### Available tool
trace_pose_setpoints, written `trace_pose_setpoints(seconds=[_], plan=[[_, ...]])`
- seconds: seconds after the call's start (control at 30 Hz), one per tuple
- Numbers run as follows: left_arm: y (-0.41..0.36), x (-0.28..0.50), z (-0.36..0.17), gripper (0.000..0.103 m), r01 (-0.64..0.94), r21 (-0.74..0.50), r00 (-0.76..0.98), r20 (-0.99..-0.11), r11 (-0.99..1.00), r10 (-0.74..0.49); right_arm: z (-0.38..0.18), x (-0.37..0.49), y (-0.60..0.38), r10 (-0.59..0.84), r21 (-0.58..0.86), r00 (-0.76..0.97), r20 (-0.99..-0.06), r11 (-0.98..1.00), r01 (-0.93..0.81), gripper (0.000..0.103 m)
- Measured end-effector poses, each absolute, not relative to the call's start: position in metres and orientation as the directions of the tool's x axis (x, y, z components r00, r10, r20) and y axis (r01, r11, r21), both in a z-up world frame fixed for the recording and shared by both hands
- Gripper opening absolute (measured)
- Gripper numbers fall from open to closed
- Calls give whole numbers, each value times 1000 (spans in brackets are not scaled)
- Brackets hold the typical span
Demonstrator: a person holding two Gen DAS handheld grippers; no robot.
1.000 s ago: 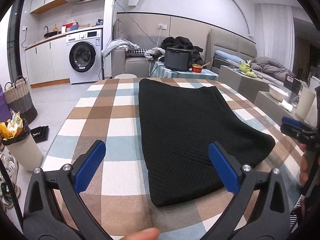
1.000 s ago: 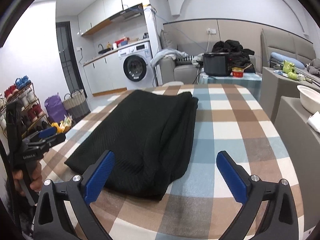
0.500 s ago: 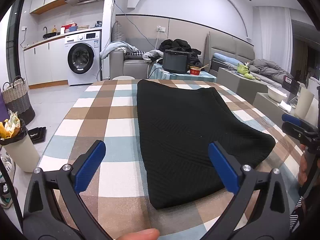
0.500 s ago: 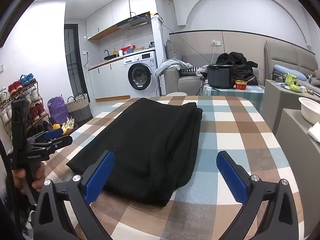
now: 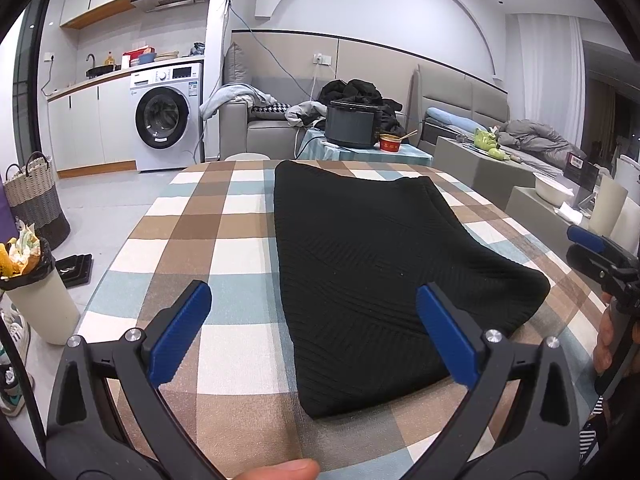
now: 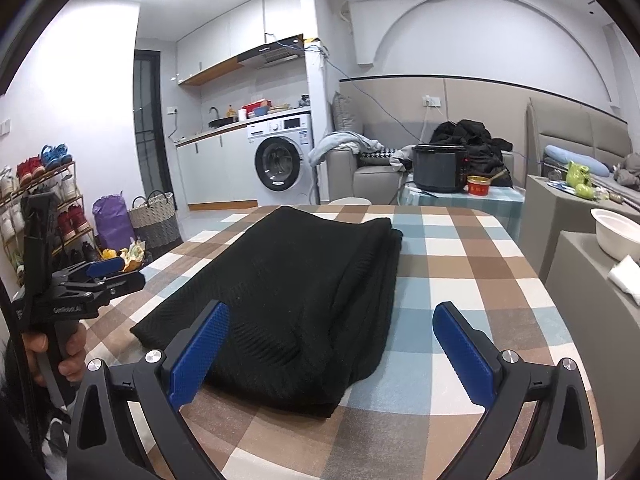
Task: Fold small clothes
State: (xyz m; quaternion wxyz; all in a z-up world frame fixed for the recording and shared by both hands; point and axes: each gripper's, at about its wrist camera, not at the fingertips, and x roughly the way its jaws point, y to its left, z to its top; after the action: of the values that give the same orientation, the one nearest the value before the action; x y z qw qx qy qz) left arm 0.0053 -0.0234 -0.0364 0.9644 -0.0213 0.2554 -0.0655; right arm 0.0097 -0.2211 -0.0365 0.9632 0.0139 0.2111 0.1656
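We are holding the left gripper (image 5: 312,330) and right gripper (image 6: 330,346) spread wide and empty above the table's (image 5: 240,248) near edge. The black knit garment (image 5: 380,264) is lying lengthwise along the table's middle, already doubled over. It is looking soft, thick and limp, so we are judging its near corners the best hold.

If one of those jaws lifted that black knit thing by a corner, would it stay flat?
Probably not: the black knit garment looks soft and would likely droop. Its stacked layers might slide apart and unfold.
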Motion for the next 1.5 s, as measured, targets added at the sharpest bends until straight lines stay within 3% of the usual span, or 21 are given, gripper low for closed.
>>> trace_pose_setpoints(seconds=[1.5], plan=[[-24,5,-37,102,94,-71,866,-487,993,-116,-38,12,-223,352,88,844,-405,934,-347,103]])
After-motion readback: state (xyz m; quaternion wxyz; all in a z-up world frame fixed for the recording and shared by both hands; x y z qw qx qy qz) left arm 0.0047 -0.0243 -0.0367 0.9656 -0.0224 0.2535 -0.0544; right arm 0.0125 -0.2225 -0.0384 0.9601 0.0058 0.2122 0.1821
